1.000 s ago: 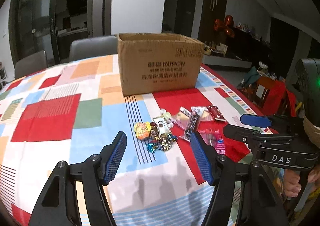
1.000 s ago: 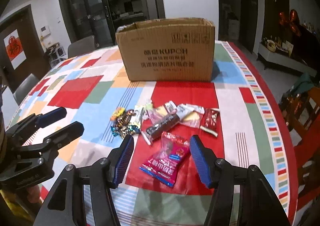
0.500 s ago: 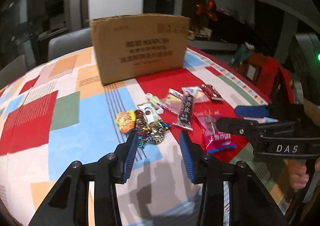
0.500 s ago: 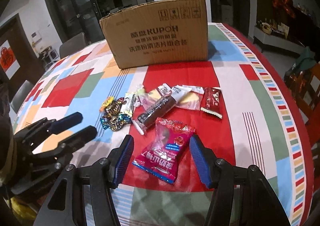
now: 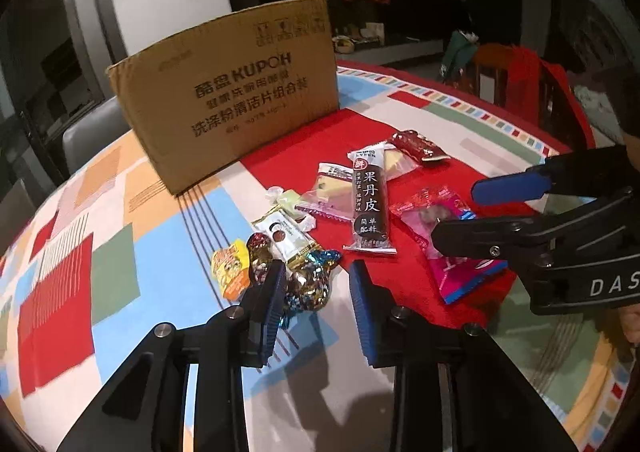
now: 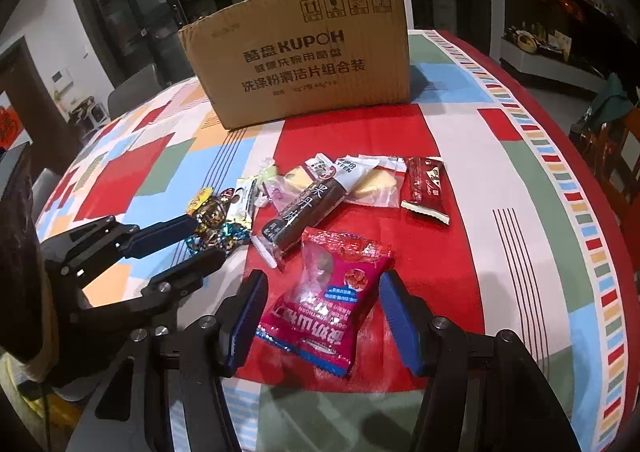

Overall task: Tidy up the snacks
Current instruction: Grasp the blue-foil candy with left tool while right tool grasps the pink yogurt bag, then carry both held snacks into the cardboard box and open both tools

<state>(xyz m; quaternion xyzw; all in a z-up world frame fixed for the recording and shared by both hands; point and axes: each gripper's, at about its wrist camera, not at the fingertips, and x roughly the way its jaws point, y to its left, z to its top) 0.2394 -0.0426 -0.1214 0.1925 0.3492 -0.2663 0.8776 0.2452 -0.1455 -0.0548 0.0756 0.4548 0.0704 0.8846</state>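
Left wrist view: the left gripper (image 5: 316,300) hangs low over the table (image 5: 120,212) with its jaws partly apart, holding nothing. Its left finger (image 5: 272,304) stands right in front of the foil candies (image 5: 308,284); whether it touches them I cannot tell. An orange candy (image 5: 230,268) lies just left of the foil cluster, and a white-and-gold sachet (image 5: 286,238) lies across its far side. Farther in sits a dark bar (image 5: 370,204), with a clear-wrapped cake (image 5: 332,192) on its left and another cake (image 5: 394,160) on its right. A dark red packet (image 5: 418,146) lies beyond, toward the right edge. The pink bag (image 5: 452,248) lies at right, partly hidden by the right gripper (image 5: 476,212), whose jaws stand apart over it. A box (image 5: 228,88) stands upright behind all the snacks, toward the far edge.

Right wrist view: the right gripper (image 6: 320,316) is wide open and empty, its two fingers to either side of the pink bag (image 6: 332,296) near the table's (image 6: 520,212) near edge, with gaps on both sides. The dark bar (image 6: 304,212) lies tilted just beyond the bag. The dark red packet (image 6: 426,188) is to the right, a cake (image 6: 376,184) between them. The left gripper (image 6: 196,242) reaches in from the left, jaws parted around the foil candies (image 6: 216,224). The box (image 6: 304,52) stands at the far side.
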